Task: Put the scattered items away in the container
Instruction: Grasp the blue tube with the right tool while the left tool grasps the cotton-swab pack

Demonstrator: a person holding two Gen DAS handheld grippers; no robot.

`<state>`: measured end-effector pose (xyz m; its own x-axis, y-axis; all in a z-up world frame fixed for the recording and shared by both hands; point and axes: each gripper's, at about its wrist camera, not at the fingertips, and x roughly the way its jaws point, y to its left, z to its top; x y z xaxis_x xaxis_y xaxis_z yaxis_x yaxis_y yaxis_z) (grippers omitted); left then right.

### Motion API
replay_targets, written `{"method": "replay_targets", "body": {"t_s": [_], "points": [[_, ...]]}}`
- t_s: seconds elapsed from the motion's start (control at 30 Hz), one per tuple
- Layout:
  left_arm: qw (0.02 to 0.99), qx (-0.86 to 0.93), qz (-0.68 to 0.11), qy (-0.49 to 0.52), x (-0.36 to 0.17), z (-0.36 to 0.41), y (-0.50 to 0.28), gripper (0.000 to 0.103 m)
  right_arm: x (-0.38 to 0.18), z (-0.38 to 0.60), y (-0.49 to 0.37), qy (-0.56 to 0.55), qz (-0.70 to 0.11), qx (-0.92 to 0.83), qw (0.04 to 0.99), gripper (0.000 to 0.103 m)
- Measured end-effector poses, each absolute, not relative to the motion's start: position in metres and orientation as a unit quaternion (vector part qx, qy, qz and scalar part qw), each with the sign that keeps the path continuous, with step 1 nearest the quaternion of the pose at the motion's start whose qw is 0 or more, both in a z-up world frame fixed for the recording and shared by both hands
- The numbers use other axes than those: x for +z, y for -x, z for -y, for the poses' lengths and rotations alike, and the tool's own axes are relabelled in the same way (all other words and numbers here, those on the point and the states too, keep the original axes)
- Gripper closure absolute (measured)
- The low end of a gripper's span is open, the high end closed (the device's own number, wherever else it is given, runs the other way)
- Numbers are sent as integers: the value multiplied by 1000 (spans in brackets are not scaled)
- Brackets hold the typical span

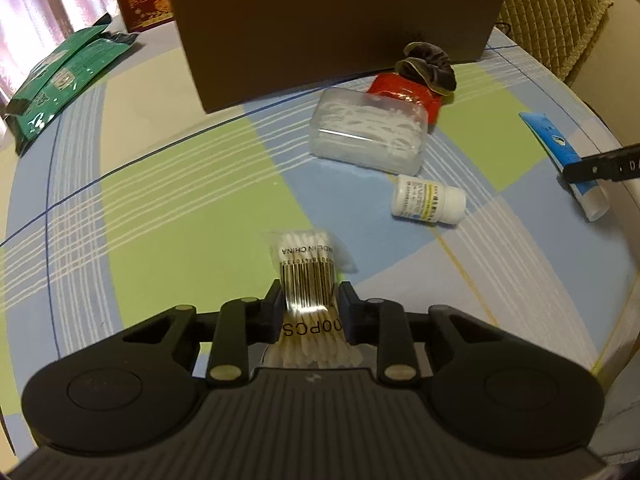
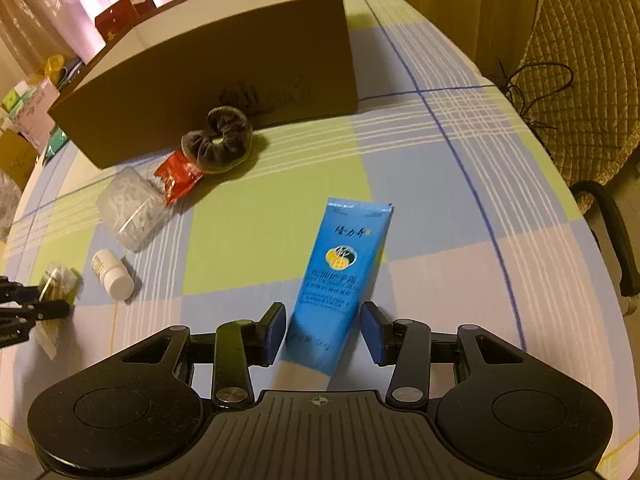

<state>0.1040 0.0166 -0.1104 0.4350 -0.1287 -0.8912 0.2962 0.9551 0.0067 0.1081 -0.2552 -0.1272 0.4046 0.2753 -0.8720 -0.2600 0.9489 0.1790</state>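
the cotton swab pack is clamped by the left gripper; the blue tube is straddled, untouched, by the right gripper's open jaws.

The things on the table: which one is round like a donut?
The dark velvety scrunchie beside the cardboard box; it has a hole in the middle.

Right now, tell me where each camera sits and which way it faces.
Left wrist: on the left gripper, looking along its fingers, which pinch a cotton swab packet, toward the cardboard box.
Right wrist: on the right gripper, open around the blue tube, facing the same box; the left gripper's tip shows at the left edge.
Shared: box, scrunchie, white bottle, tube.
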Motion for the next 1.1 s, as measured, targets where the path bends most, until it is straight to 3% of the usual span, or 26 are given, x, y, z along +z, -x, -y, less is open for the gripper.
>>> {"method": "replay_targets", "body": {"t_s": [0.17,0.2,0.23,0.27,1.1], "points": [[843,-125,-518,-77,-111,-18,-99,80,-131,230,-95,80,-516,146,840,55],[843,-125,-518,-77,-110,-18,-97,80,-132,226,-92,94,-512,145,842,59],[842,-126,-519,-75,-110,-17,-97,80,-132,225,-90,97,-509,145,843,69],[842,-126,-519,-74,-110,-17,-96,80,-132,226,-89,93,-507,151,843,70],[867,-127,-480,-38,-71,-29,-85,81,-80,204,-76,33,-481,237,843,71]]}}
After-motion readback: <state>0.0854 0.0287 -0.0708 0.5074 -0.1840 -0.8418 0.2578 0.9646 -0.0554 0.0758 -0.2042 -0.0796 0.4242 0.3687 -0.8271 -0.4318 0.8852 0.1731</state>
